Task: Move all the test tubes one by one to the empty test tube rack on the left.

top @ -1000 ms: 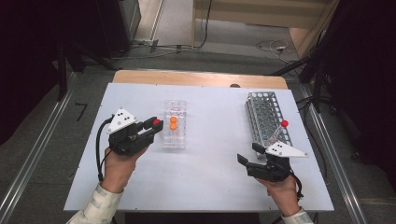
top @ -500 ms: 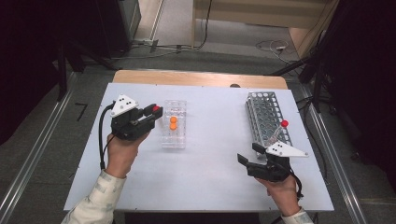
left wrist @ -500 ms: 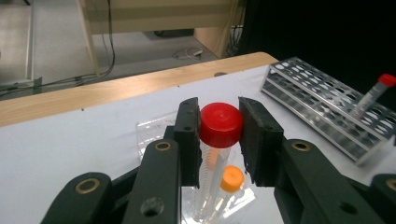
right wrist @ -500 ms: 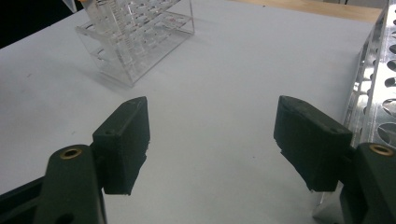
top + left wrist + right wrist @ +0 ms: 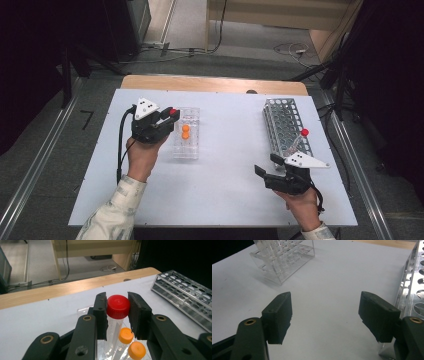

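Observation:
My left gripper (image 5: 170, 116) (image 5: 117, 312) is shut on a clear tube with a red cap (image 5: 118, 306) (image 5: 173, 112), pinched just below and at the cap. It hangs upright at the left edge of a clear plastic rack (image 5: 186, 134) (image 5: 284, 257). Two orange-capped tubes (image 5: 185, 131) (image 5: 131, 343) stand in that rack, right below the held tube. My right gripper (image 5: 267, 171) (image 5: 325, 312) rests near the table's front right, jaws open and empty, pointing left toward the clear rack.
A metal wire rack (image 5: 286, 126) (image 5: 185, 292) (image 5: 414, 282) lies at the right with one red-capped tube (image 5: 302, 134) in it. The white table (image 5: 225, 150) has a wooden strip (image 5: 210, 84) along its far edge. Cables and a dark floor lie beyond.
My left gripper has carried the red-capped tube away from me and slightly right, up to the clear rack's left side. The right gripper has not moved.

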A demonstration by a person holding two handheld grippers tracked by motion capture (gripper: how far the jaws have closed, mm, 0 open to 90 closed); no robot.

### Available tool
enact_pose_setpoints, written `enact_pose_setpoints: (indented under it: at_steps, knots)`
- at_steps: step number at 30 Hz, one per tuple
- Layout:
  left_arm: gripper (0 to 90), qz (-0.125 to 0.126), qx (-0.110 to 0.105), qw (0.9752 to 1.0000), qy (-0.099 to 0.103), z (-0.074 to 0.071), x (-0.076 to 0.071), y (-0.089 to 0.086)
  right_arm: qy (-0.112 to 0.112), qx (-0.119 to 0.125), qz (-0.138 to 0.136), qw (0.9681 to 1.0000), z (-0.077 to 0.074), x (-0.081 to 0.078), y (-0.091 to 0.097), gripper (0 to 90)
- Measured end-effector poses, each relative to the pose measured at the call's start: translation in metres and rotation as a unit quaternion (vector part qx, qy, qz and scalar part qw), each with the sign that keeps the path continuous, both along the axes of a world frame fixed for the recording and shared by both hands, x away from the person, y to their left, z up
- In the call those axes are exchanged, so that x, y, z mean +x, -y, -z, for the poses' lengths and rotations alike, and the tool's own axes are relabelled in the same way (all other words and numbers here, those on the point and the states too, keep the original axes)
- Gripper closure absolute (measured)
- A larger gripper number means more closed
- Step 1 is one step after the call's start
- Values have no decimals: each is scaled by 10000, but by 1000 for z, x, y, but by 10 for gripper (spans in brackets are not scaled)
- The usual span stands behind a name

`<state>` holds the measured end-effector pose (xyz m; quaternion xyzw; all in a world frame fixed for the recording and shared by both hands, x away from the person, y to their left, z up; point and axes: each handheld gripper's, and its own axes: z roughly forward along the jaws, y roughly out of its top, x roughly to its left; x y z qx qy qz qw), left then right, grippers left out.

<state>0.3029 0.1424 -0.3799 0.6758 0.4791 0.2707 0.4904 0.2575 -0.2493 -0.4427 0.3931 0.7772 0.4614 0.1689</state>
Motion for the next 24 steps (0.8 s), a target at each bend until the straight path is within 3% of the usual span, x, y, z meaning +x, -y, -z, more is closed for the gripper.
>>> enact_pose_setpoints:
  at_steps: [15, 24]
  knots:
    - [699, -110, 74, 9998, -155, 35, 0, 4, -15, -9, 41, 10000, 1, 0, 1, 256]
    - [651, -96, -26, 9998, -190, 39, -1, 4, -21, -40, 49, 10000, 3, 1, 1, 257]
